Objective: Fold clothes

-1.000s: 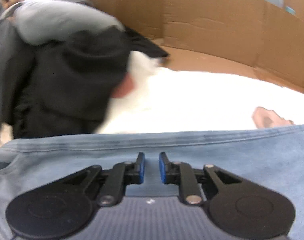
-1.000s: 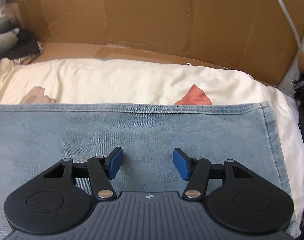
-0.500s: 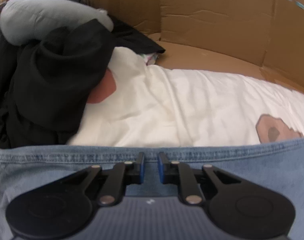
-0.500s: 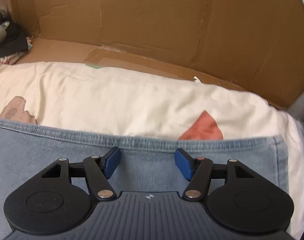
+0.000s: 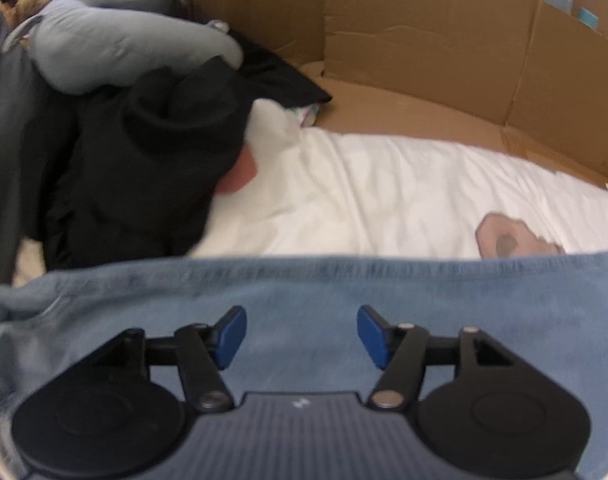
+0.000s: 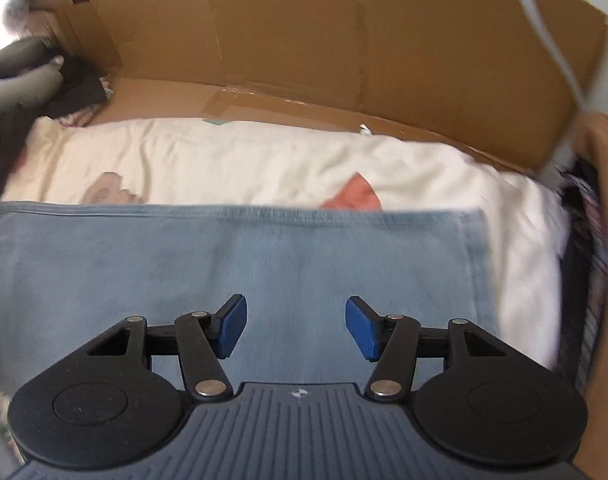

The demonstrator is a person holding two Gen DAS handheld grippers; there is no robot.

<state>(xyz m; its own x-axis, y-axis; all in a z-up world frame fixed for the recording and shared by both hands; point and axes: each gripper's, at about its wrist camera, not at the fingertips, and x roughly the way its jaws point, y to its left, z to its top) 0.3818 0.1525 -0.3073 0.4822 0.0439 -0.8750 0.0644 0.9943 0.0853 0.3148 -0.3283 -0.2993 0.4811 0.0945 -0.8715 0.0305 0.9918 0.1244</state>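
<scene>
**Denim, one garment, laid flat**

Blue jeans [image 6: 264, 264] spread across the bed's cream quilt [image 6: 244, 160]; heavy, limp cloth, best pinched at hem corners. Left gripper [image 5: 302, 336] and right gripper [image 6: 296, 326]: both released, empty, above the denim.

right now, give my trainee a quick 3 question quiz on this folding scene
1. True or false: the left gripper is clamped on the denim garment.
2. What lies directly under the denim garment? A) white printed bedding B) bare cardboard C) a wooden floor
3. Fill in: in the left wrist view, the dark clothes pile sits to the ____ of the bedding.

Key: 1 false, both the left and right gripper are open above the denim; 2 A; 3 left.
</scene>
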